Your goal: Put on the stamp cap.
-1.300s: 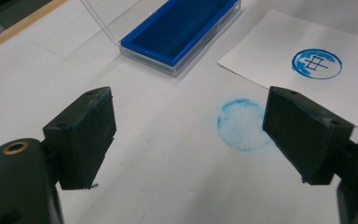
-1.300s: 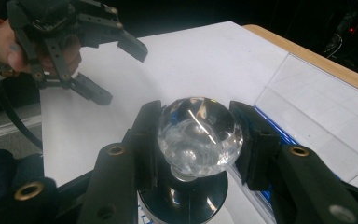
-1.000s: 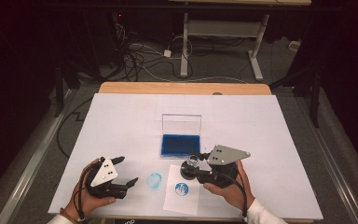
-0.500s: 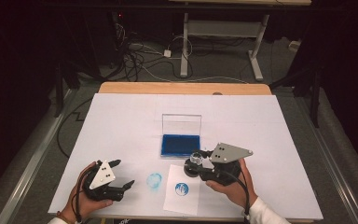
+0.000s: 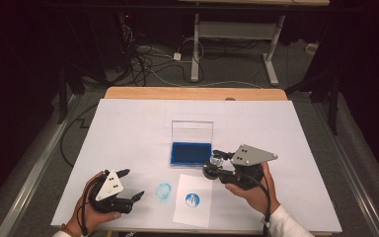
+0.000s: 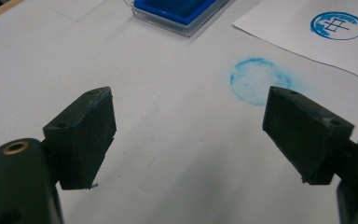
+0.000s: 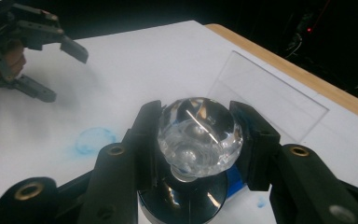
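Dark floor strewn with cables lay beyond the far edge of the white worktop (image 5: 128,128), which sat on a wooden table. Near the middle of the worktop stood a shallow blue ink pad in a clear plastic case (image 5: 191,153), its transparent lid raised upright on the far side. Just beside the pad's near right corner, the right gripper (image 5: 220,168) held a round stamp with a faceted clear knob and a dark base (image 7: 198,133); in the right gripper view both black jaws pressed against opposite sides of the knob, with the dark base below them. In the high view the stamp hung at the pad's near right corner; whether its base touched the pad could not be told. A white sheet of paper bearing a round blue stamped mark (image 5: 193,200) lay by the near edge, just nearer than the pad. To its left a faint smudged blue ring (image 5: 163,191) marked the bare worktop. The left gripper (image 5: 132,184) rested low near the near left corner, jaws spread wide with nothing between them, pointing toward the ring.
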Demonstrator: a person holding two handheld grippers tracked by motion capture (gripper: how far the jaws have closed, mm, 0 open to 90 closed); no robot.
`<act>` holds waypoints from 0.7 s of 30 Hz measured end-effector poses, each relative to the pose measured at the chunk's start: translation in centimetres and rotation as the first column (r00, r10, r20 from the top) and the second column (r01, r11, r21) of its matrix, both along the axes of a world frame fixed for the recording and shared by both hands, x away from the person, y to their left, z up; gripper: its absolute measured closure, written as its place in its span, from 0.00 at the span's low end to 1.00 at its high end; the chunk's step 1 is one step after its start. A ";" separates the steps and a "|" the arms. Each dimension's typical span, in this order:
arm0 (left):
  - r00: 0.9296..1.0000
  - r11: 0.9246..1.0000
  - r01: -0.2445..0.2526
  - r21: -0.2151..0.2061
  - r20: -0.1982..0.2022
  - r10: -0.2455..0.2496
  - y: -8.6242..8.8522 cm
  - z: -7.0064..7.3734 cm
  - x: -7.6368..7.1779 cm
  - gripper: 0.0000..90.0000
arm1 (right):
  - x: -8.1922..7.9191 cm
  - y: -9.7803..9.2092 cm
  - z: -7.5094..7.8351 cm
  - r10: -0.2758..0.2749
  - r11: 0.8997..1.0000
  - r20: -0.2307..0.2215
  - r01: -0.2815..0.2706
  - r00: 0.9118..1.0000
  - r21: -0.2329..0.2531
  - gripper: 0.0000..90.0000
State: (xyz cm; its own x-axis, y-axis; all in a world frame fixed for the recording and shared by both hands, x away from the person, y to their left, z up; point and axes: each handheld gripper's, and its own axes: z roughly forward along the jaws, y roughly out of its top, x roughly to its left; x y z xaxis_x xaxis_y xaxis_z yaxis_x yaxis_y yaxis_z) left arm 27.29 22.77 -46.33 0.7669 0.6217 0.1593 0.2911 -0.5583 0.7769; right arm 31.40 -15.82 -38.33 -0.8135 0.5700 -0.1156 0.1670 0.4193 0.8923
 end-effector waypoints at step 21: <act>1.000 1.000 0.014 0.010 -0.025 -0.014 -0.5 -0.4 0.2 0.19 | 4.3 -2.3 -0.8 -0.179 0.983 -0.004 0.179 0.984 -0.029 0.63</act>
